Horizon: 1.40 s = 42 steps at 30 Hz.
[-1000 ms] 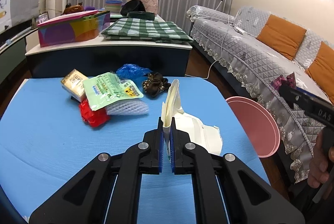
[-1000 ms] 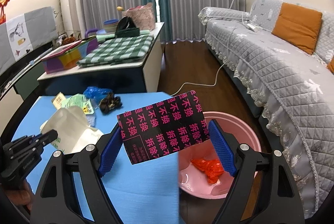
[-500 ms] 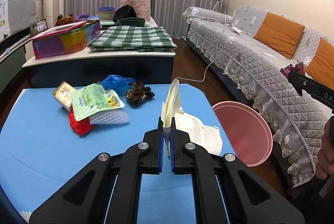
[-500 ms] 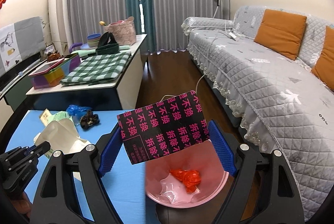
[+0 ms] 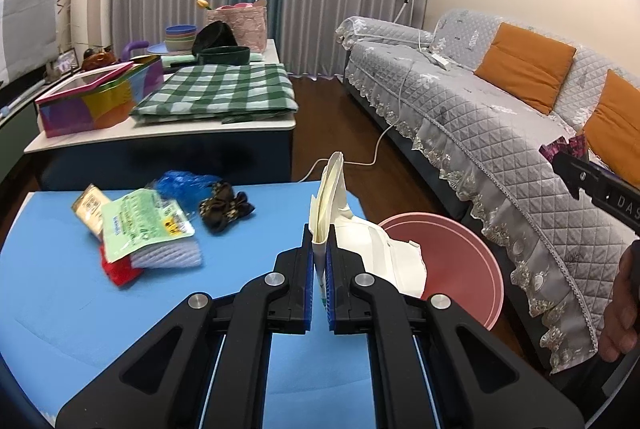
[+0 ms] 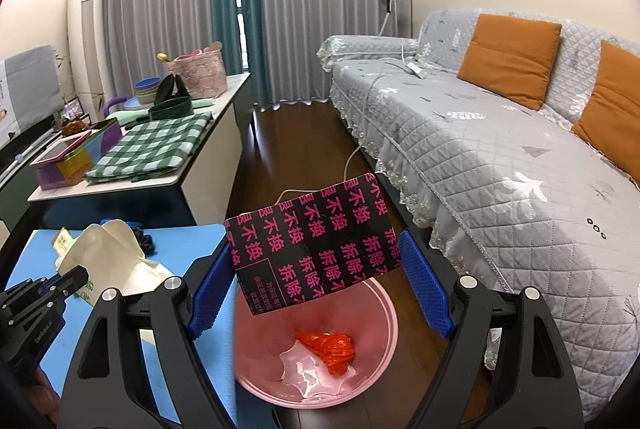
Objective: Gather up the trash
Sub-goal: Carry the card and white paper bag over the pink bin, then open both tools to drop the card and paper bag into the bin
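My left gripper [image 5: 319,245] is shut on a crumpled white paper bag [image 5: 372,253], lifted over the right edge of the blue table [image 5: 60,309]. My right gripper [image 6: 316,269] grips a black box with pink characters [image 6: 316,241] between its wide-set blue pads, and the box hangs over a pink bin [image 6: 256,349] on the floor. A red wrapper [image 6: 330,347] lies in the bin. Left on the table are a green packet [image 5: 140,225], a blue bag [image 5: 180,185], a dark bow-like scrap [image 5: 226,209] and a red scrap [image 5: 118,271]. The white bag [image 6: 108,253] also shows left in the right wrist view.
A grey quilted sofa [image 6: 500,169] with orange cushions runs along the right, close to the bin. A white counter [image 5: 160,125] with a checked cloth and a colourful box stands behind the table. A white cable [image 5: 360,161] trails over the wooden floor.
Both grippers have moved right and risen, each keeping its load. In the right wrist view the bin has slid from the right to below the box. The table trash has not moved.
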Each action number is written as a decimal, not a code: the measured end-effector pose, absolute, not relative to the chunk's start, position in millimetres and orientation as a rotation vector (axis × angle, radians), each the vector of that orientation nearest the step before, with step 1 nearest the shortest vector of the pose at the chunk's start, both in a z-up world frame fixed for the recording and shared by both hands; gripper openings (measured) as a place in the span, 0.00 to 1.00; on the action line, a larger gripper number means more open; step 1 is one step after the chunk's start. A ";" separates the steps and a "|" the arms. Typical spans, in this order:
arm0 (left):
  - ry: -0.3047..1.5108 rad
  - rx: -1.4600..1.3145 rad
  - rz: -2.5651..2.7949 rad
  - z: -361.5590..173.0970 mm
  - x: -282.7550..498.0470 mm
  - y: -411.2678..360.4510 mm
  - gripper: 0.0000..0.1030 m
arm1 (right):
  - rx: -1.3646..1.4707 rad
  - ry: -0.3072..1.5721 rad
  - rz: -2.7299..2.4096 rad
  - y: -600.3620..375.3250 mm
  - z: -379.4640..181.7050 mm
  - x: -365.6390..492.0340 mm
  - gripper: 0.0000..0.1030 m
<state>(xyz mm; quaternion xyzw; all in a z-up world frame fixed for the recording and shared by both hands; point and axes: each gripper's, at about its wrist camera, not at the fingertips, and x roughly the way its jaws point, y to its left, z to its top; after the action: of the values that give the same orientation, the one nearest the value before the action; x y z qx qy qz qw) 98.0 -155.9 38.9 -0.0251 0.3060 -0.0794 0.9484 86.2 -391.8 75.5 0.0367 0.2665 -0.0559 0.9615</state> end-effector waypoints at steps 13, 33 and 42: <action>0.635 -0.034 -0.199 29.3 121.5 -190.4 0.05 | 0.083 0.561 -0.142 -402.4 63.0 102.7 0.77; 0.661 0.007 -0.259 7.5 143.2 -232.4 0.05 | 0.124 0.604 -0.165 -416.8 40.2 124.9 0.77; 0.694 -0.011 -0.319 -0.1 156.8 -238.0 0.21 | 0.172 0.637 -0.158 -422.1 30.6 132.9 0.90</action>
<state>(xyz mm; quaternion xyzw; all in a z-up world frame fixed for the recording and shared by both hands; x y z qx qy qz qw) 156.8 -238.0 -0.1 -0.0056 0.3386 -0.1557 0.9280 132.9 -422.1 30.6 0.0842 0.3123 -0.0775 0.9431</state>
